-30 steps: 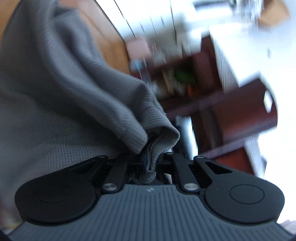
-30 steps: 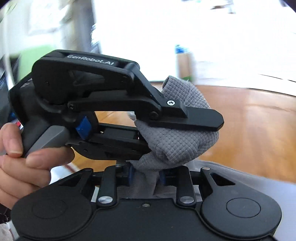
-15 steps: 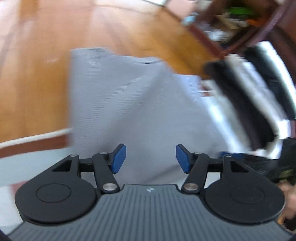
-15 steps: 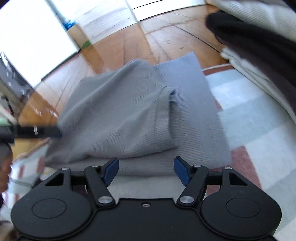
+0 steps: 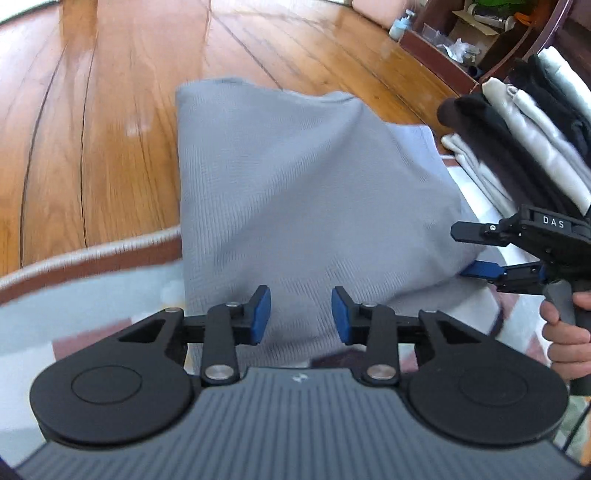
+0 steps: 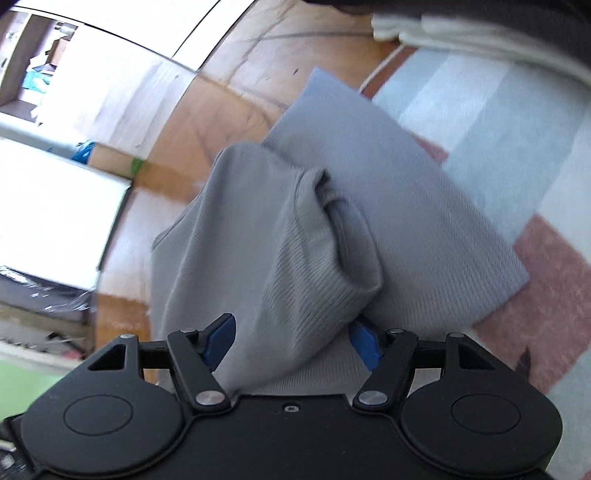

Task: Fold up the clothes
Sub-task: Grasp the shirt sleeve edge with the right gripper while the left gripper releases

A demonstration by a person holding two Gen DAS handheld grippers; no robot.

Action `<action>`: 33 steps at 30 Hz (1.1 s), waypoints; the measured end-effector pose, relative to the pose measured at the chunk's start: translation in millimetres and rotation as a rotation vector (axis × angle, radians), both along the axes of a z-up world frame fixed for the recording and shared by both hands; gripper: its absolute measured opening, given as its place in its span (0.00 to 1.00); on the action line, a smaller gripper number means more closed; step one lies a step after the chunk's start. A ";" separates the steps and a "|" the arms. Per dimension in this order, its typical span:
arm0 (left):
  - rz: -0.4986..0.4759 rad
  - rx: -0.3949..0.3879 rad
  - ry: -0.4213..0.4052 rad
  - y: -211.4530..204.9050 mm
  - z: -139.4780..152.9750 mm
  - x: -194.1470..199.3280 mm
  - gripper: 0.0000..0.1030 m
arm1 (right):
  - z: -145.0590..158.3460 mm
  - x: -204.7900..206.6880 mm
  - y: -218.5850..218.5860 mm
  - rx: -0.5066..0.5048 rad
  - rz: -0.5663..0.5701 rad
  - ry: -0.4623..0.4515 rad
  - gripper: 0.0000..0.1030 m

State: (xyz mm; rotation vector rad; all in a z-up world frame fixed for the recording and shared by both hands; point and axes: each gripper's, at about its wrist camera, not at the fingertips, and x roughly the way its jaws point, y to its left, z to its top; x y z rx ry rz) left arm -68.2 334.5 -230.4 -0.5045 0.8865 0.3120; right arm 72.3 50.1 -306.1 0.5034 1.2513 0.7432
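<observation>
We're holding both grippers at the grey garment (image 5: 306,192), which is lying folded half on the rug (image 5: 92,295), half on the wood floor (image 5: 92,110). Left gripper (image 5: 301,314) is hovering over the near edge, jaws spread, gripping nothing. Right gripper (image 6: 291,341) is sitting with jaws spread around a bunched fold, not pinching. Stack of folded clothes (image 5: 517,129) is lying just beside the garment

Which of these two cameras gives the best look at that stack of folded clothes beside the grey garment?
The left wrist view: the stack of folded clothes shows its black and white layers at the right edge, beyond the grey garment. The right wrist view catches only a blurred white and dark strip of it along the top.
</observation>
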 end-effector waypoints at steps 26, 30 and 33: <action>-0.088 -0.035 0.051 10.0 -8.2 -1.9 0.38 | 30.6 29.1 2.4 -0.405 0.073 -0.425 0.09; -0.074 -0.011 0.116 14.0 -0.8 -6.4 0.37 | 32.1 31.0 5.0 -0.494 0.132 -0.486 0.12; -0.082 0.002 0.129 14.7 -2.3 -12.2 0.36 | 33.3 32.4 7.0 -0.560 0.177 -0.531 0.11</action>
